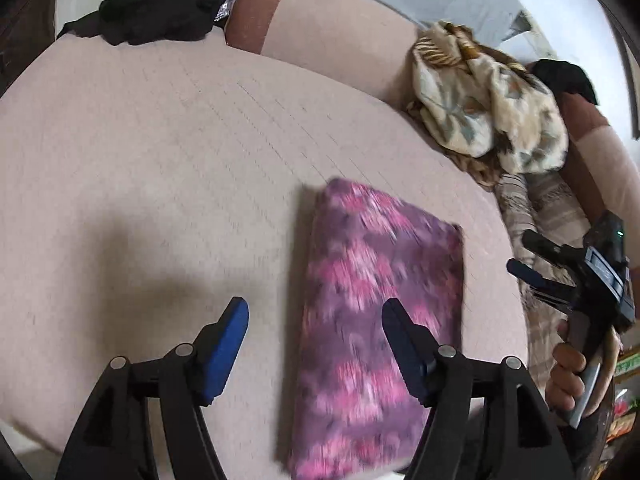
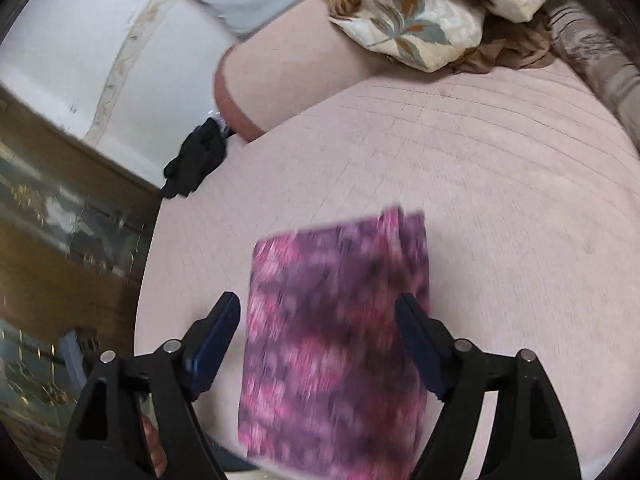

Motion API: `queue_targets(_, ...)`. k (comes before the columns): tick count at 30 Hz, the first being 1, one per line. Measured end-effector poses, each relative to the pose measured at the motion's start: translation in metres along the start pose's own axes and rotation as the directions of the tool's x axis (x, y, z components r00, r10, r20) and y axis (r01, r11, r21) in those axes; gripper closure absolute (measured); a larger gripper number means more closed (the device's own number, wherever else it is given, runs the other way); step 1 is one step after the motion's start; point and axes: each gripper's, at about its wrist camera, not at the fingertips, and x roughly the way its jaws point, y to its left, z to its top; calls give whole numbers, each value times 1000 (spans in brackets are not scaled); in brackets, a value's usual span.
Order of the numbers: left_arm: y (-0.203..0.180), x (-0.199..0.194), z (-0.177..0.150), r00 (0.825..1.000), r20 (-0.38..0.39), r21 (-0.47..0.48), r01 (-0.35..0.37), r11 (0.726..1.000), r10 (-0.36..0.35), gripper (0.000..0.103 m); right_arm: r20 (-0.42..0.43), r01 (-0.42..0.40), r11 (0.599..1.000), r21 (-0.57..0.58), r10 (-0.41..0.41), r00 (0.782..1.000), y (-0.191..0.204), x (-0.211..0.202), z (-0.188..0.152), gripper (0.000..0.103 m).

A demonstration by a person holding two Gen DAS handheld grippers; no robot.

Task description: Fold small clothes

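A: Purple-pink folded cloth [image 1: 380, 320] lies flat on the bed [image 1: 160, 160], toward 5 o'clock. Left gripper [image 1: 316, 344] and right gripper [image 2: 320, 344] hover, jaws apart, holding nothing.

B: Looks light, soft, limp. Pinch a layered corner.

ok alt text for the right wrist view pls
A folded pink-and-purple patterned cloth lies flat on a pale pink quilted bed cover, with the open right tongs above it. A crumpled black garment sits at the bed's far edge.
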Motion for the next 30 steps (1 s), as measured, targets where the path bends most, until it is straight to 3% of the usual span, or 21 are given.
queue_targets(3,-1,35,31,999,-35,19,-18,1000,18,30,-35,-7,998,69,10,999,-34,36,21,24)
queue_targets(6,3,76,50,996,-85,-2,6,1000,-6,30,-57,-32,992,126,40,998,-59,66,17,24)
queue_targets(7,5,91,53,993,-110,-20,41,999,-43,30,-93,-6,987,163,21,995,-67,77,14,25)
queue_targets(10,12,116,52,978,-158,-101,119,988,-134,30,-148,2,992,129,17,989,-63,91,12,29)
queue_targets(16,38,131,41,942,-121,-268,272,924,-313,26,-173,43,990,135,-20,985,-64,111,17,35)
queue_targets(18,38,133,42,935,-106,-281,297,912,-338,25,-169,38,993,115,-18,985,-61,111,18,57)
queue_targets(21,35,134,41,939,-93,-262,298,918,-332,25,-161,1,986,166,26,987,-73,111,15,69)
queue_targets(22,32,133,40,944,-91,-251,285,925,-316,28,-160,-6,986,168,33,987,-73,111,14,70)
queue_targets(23,31,133,39,944,-94,-242,287,927,-317,45,-159,-5,988,154,30,987,-71,112,13,73)
queue_targets(24,28,135,40,934,-106,-241,310,920,-343,53,-158,1,990,138,21,987,-69,112,13,76)
queue_targets(27,28,129,40,932,-100,-266,312,912,-348,64,-145,2,994,109,13,989,-61,109,12,81)
queue_targets(30,21,103,43,943,-77,-230,299,926,-324,69,-103,-78,989,123,91,991,-52,94,17,83)
